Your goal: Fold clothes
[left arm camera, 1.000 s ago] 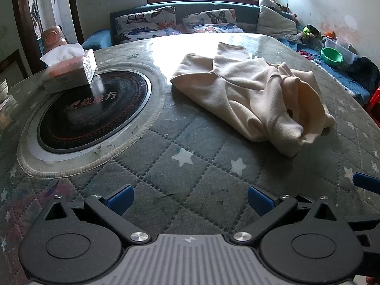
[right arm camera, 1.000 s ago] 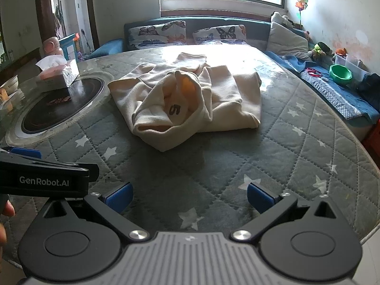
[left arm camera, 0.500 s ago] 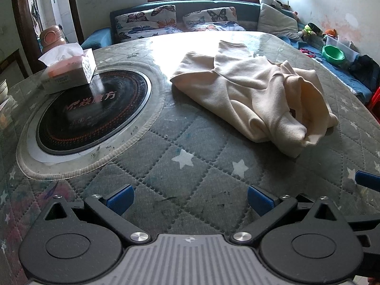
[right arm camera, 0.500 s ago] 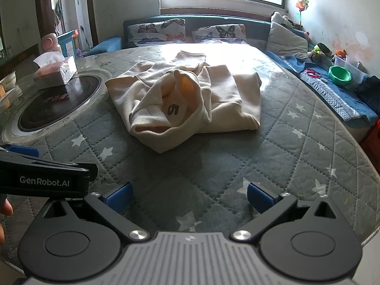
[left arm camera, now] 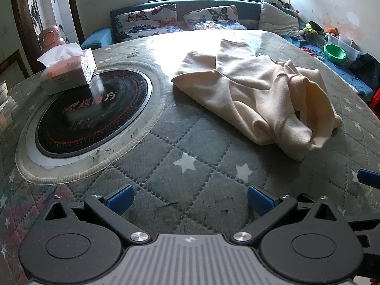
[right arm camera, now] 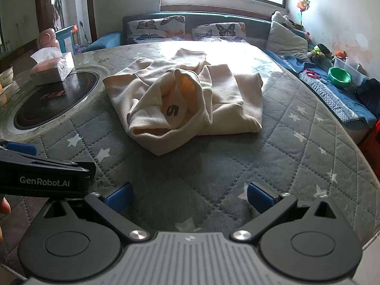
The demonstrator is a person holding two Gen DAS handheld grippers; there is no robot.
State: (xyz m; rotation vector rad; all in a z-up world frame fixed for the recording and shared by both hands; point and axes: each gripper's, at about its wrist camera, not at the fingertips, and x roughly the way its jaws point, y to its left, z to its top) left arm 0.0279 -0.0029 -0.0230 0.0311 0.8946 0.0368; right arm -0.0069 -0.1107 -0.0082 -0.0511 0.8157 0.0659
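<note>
A cream sweatshirt point(right arm camera: 187, 97) is lying in a loose, crumpled heap on the round table point(right arm camera: 296, 147), which is wearing a grey quilted cover with white stars. Its neck opening is gaping toward the right wrist camera, showing a label with the number 5 point(right arm camera: 172, 111) inside. The left hand-held gripper point(left arm camera: 190, 199) is hovering low over the table with its blue-tipped jaws spread wide and nothing between them; the sweatshirt point(left arm camera: 256, 95) is sitting well ahead and to its right. The right hand-held gripper point(right arm camera: 188, 197) is likewise gaping wide and gripping nothing (the garment is lying apart from it, straight ahead). A tissue box point(left arm camera: 68, 71) is resting at the edge of the black inset cooktop point(left arm camera: 92, 109), left of the sweatshirt.
</note>
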